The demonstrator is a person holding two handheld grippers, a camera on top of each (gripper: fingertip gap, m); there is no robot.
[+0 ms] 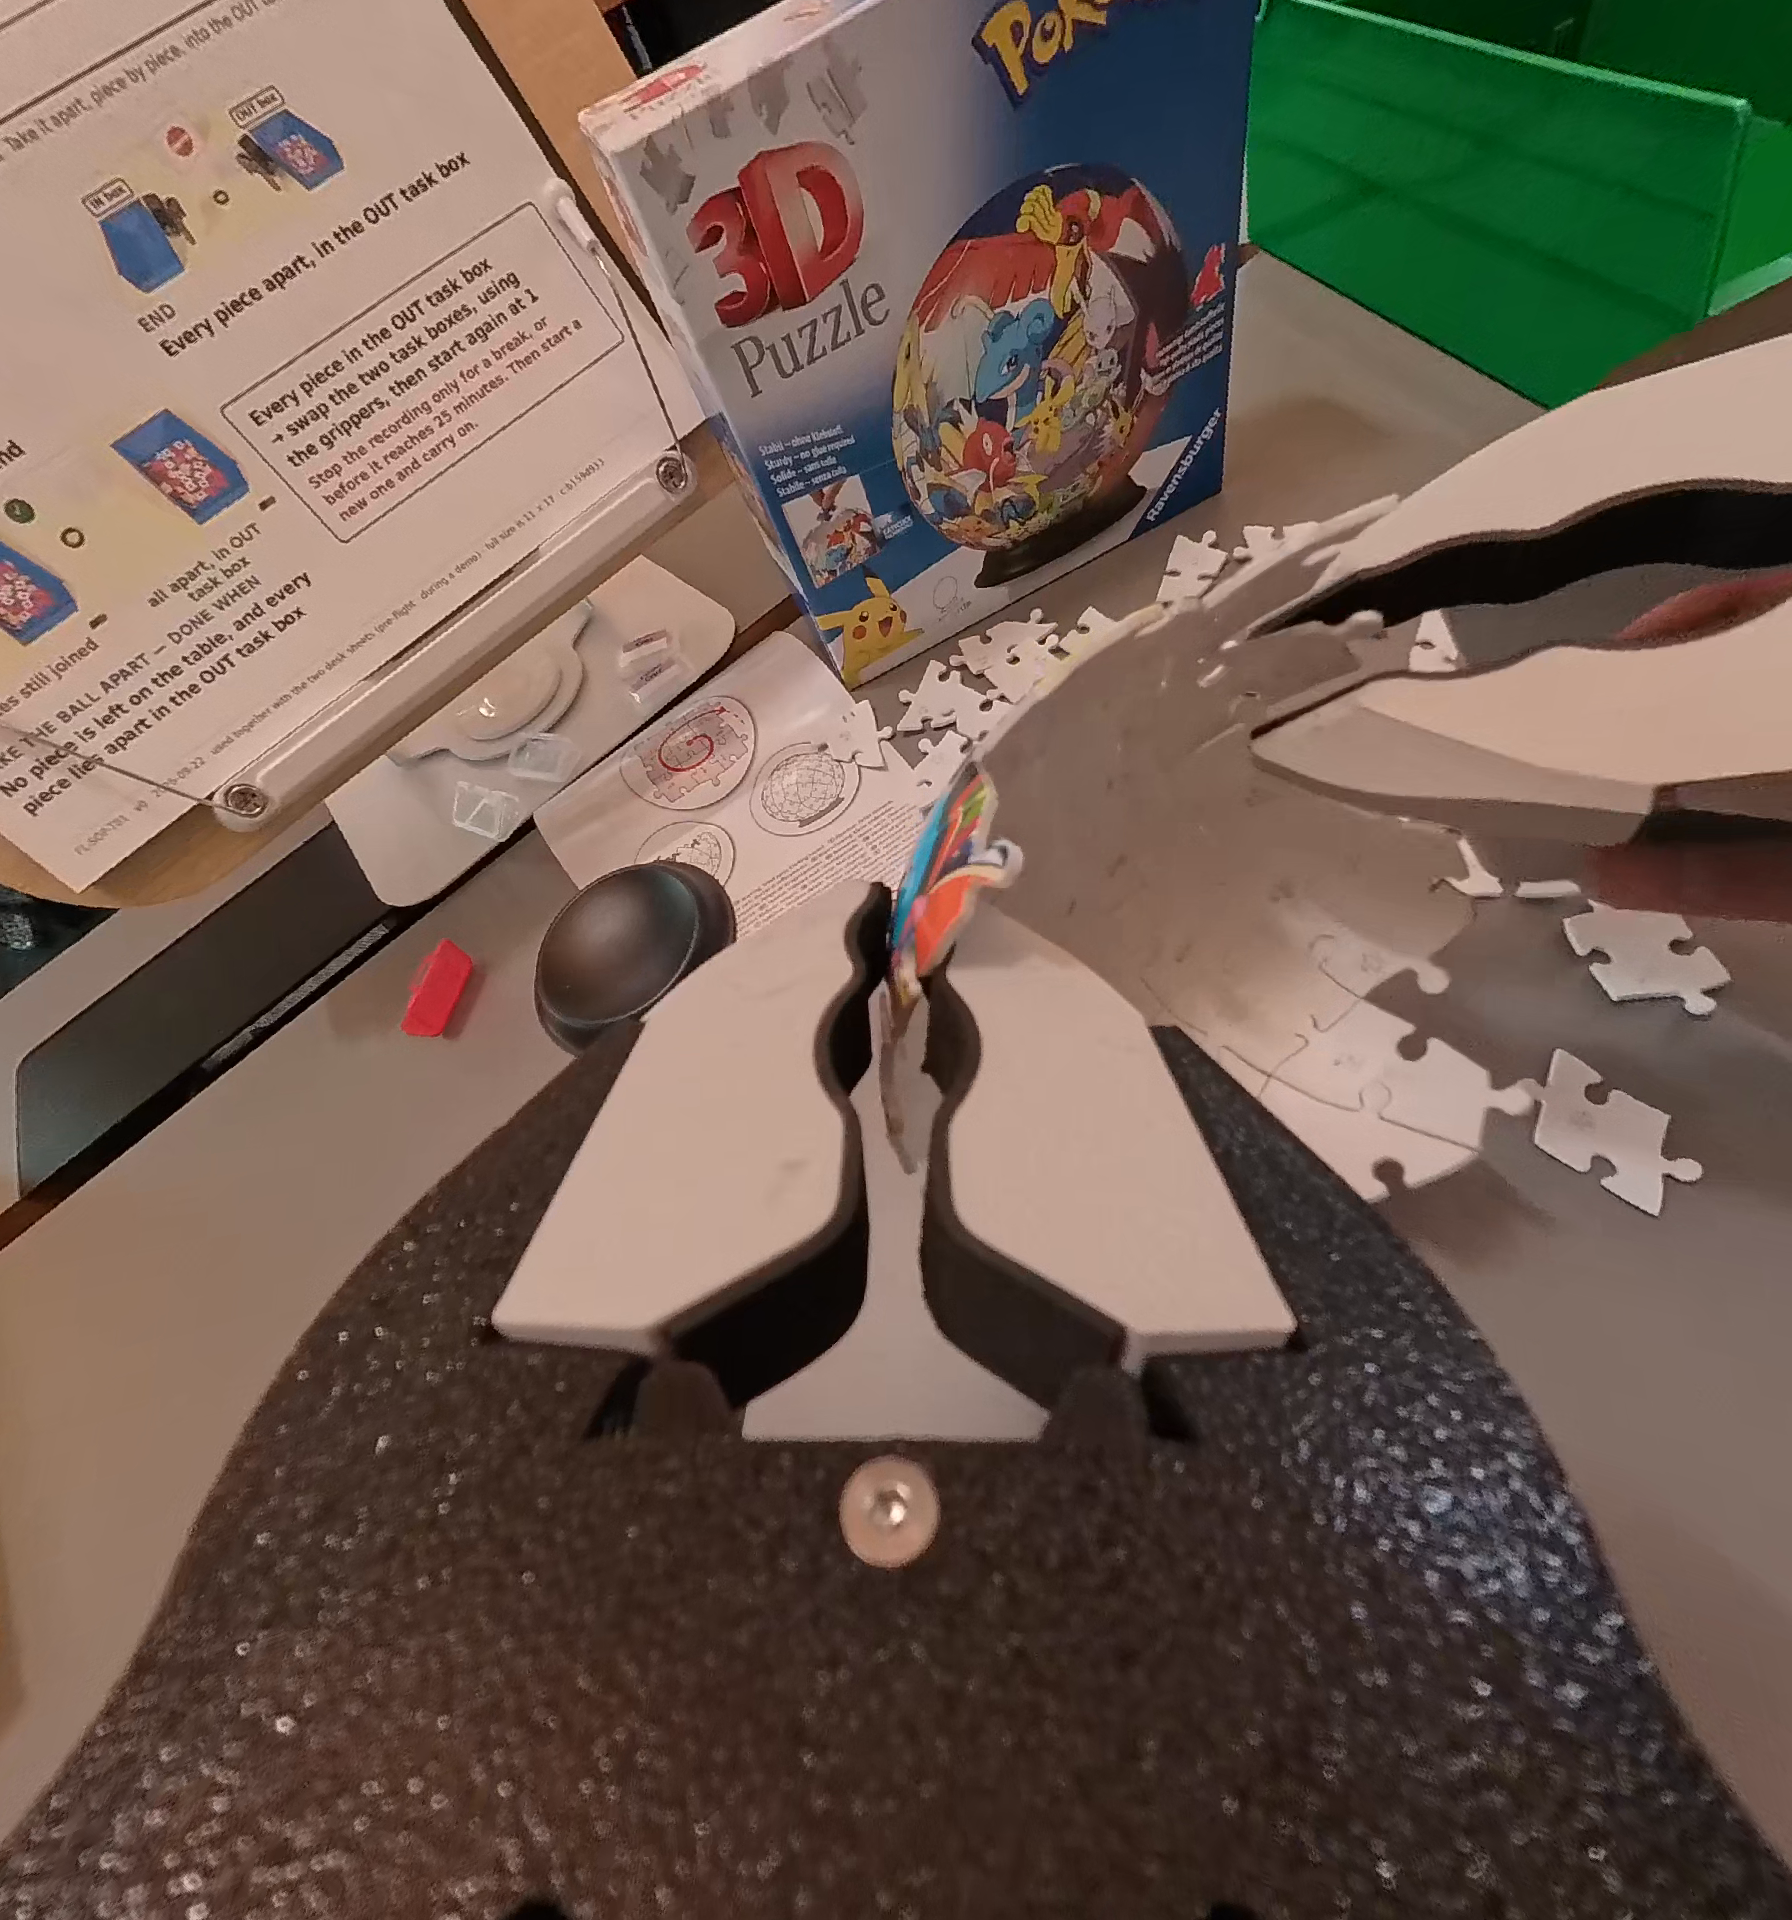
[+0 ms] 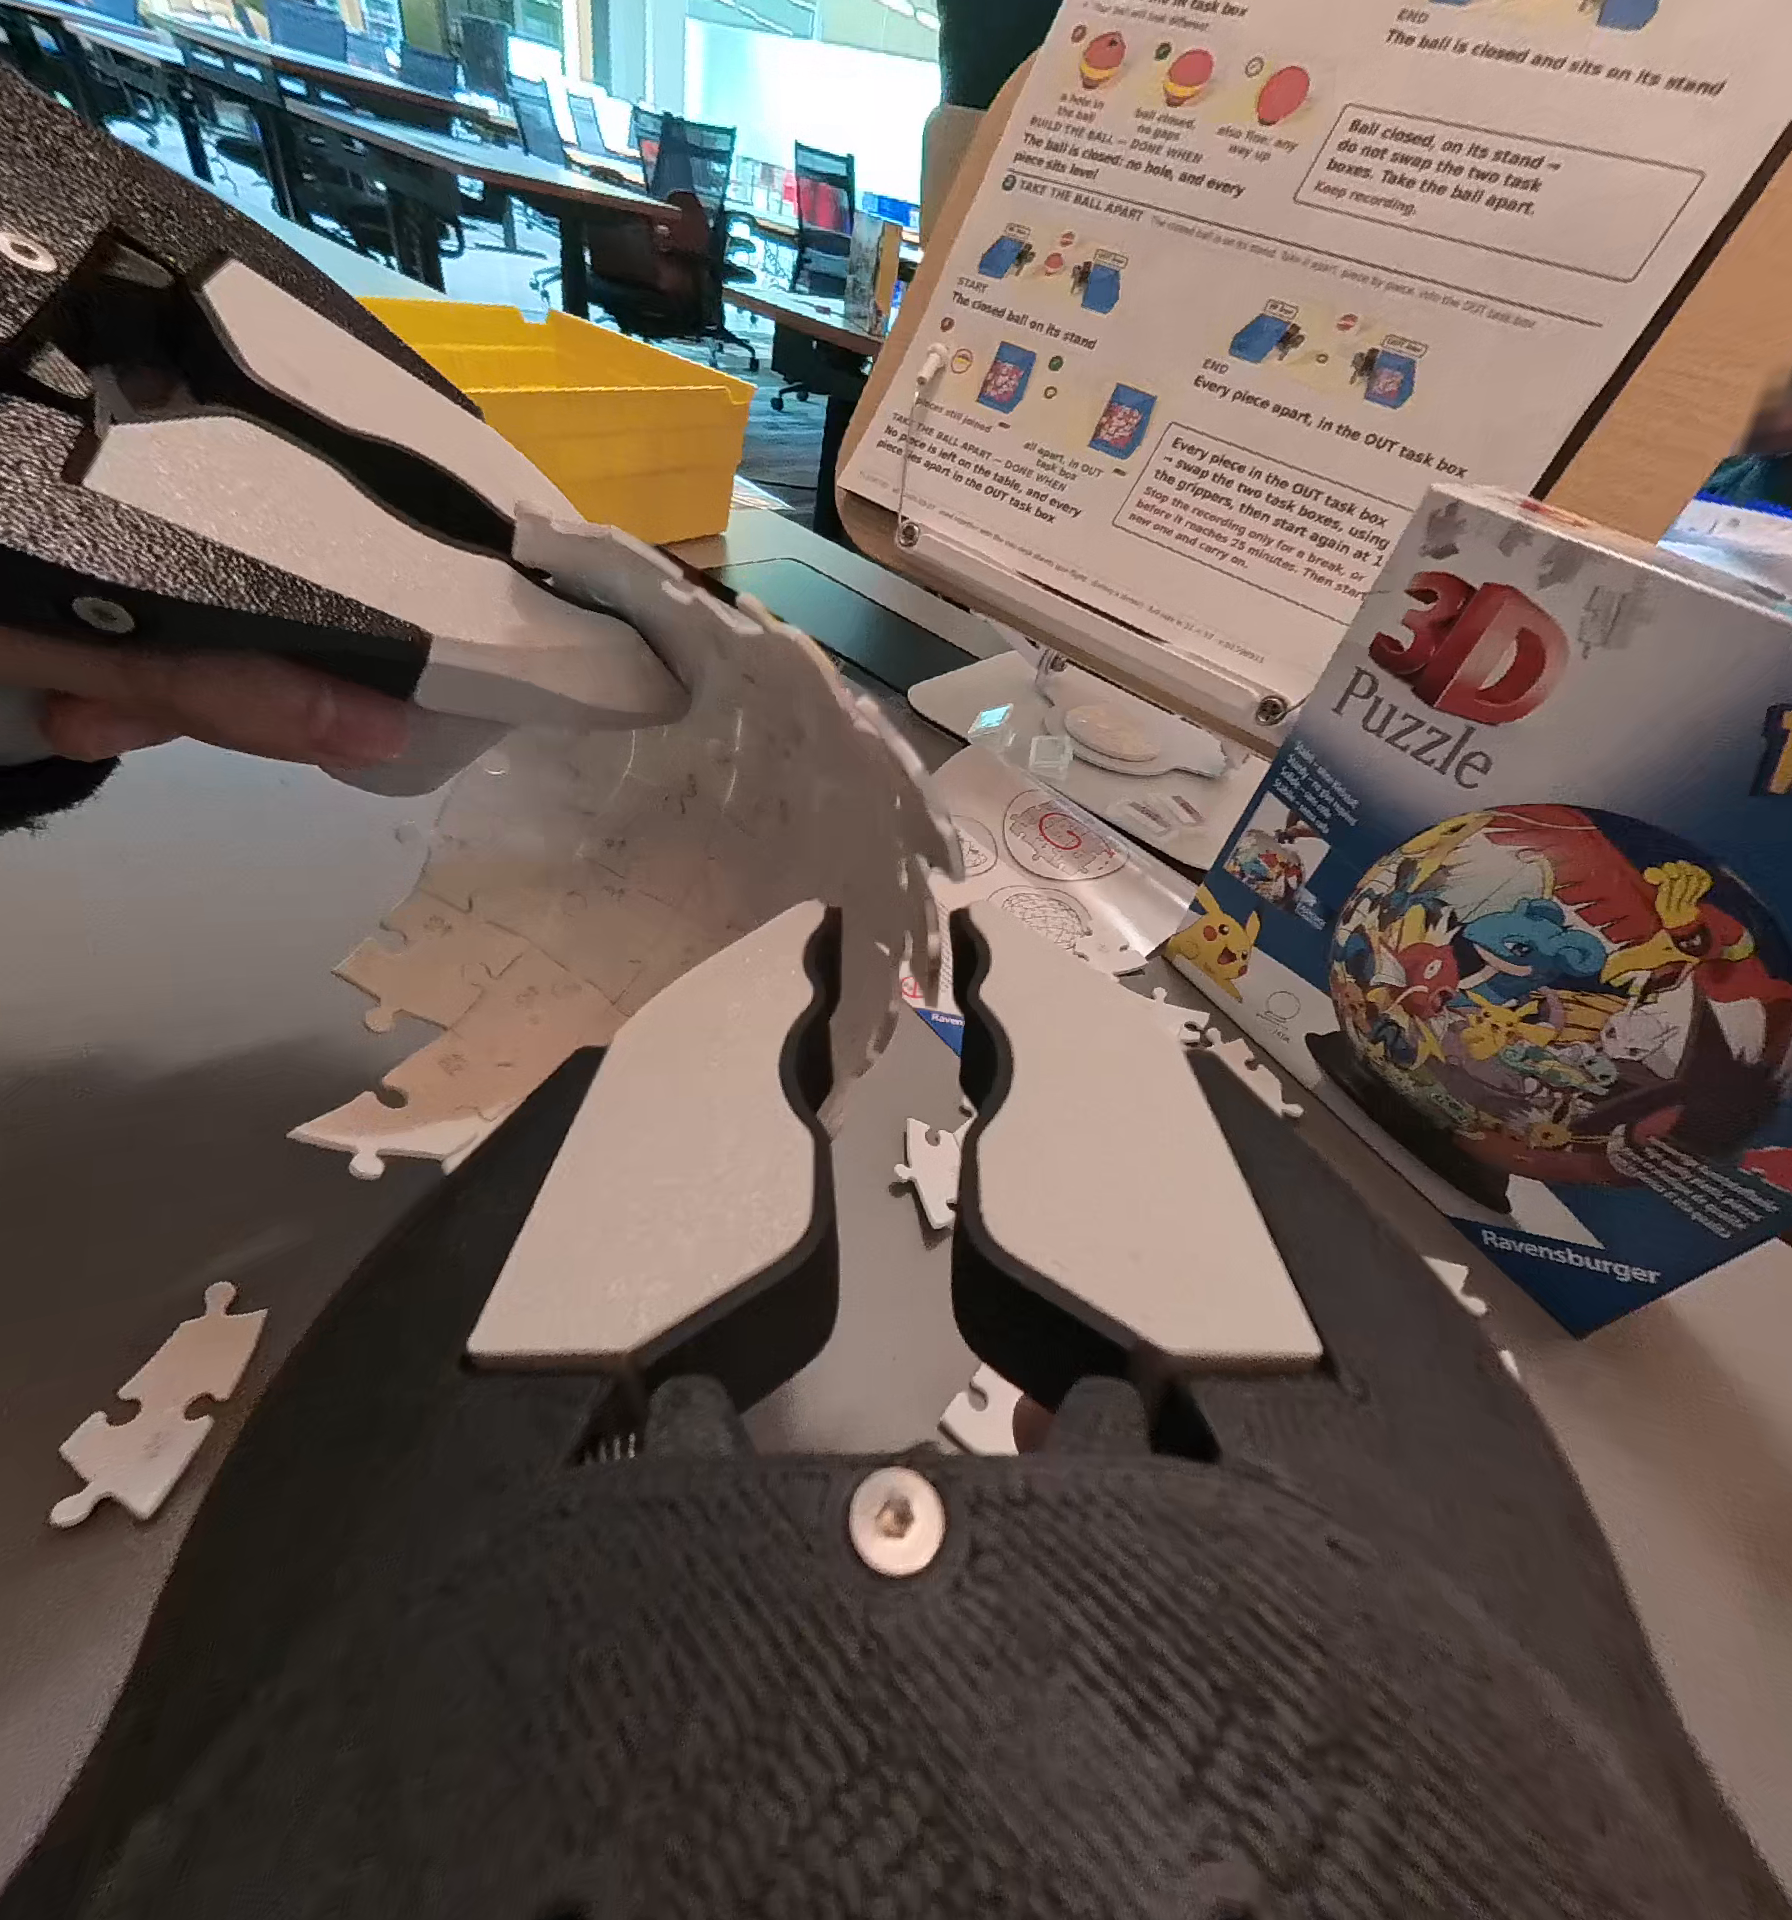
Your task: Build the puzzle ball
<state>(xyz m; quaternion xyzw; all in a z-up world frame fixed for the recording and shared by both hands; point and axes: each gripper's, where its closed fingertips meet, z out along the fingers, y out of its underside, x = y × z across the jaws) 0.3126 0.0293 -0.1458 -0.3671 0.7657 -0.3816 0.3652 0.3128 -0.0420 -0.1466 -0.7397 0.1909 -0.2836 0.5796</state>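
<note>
Jaws of the left gripper (image 1: 907, 997) pinch narrow on the near rim of the curved puzzle shell (image 1: 1162, 831). Opposite, the right gripper (image 2: 887, 997) straddles the far rim with jaws wider; whether it actually clamps I cannot tell.

The shell sits between the two grippers, low edge resting on the table (image 1: 248, 1299), grey inner face turned up and toward the right gripper.

Risk, as I judge it: both grips sit on thin joined edges, so any twist or pull apart could pop seams and shed pieces among the loose pieces (image 1: 1609, 1127) just beyond. Its long axis runs rim to rim, gripper to gripper.
</note>
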